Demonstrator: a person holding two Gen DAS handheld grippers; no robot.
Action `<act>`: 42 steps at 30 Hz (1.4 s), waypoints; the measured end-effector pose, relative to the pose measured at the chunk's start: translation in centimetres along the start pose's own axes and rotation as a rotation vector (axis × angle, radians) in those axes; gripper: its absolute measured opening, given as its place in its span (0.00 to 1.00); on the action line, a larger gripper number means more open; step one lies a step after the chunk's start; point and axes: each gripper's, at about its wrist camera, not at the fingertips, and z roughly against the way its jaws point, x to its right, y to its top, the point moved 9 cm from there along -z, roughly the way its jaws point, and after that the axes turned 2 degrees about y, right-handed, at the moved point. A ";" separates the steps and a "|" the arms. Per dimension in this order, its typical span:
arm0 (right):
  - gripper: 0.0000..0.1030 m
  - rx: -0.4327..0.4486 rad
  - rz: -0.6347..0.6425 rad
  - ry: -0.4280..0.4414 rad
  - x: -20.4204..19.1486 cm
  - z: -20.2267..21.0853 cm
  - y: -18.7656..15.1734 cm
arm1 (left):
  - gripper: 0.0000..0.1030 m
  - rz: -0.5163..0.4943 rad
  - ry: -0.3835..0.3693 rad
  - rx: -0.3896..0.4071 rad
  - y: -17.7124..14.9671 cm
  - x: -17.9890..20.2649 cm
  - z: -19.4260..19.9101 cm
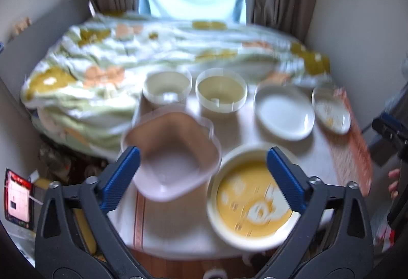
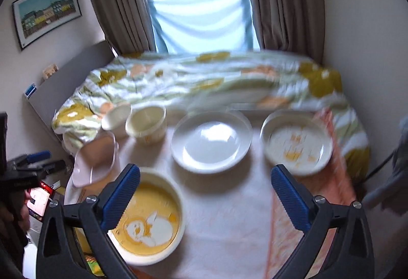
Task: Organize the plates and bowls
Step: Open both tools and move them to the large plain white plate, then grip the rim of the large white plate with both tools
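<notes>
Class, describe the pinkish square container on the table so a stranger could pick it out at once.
Start at the table in front of the bed with the flowered quilt. On its left edge, beside the round yellow cartoon bowl and in front of two cream bowls, sits the pinkish container. It alone is square-cornered and translucent; every neighbour is round.

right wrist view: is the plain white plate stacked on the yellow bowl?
No. The plain white plate sits alone on the tablecloth, apart from the yellow bowl nearer the camera.
</notes>
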 end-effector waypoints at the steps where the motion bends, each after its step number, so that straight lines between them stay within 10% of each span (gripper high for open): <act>1: 0.99 0.017 0.031 -0.013 0.3 0.5 1.2 | 1.00 0.016 -0.006 0.045 1.6 0.4 0.8; 7: 0.99 -0.050 0.169 -0.036 3.2 -1.6 6.1 | 1.00 0.085 -0.086 0.051 6.1 5.4 -0.9; 16: 0.99 -0.328 0.193 0.236 7.8 -14.1 6.9 | 1.00 0.293 -0.054 -0.204 2.7 11.1 -12.3; 28: 0.55 -0.632 0.309 0.387 8.5 -26.1 0.8 | 0.64 0.372 0.019 -0.481 -4.1 13.9 -23.7; 42: 0.14 -0.706 0.354 0.484 8.4 -27.6 -1.4 | 0.25 0.371 0.043 -0.500 -5.2 15.2 -24.8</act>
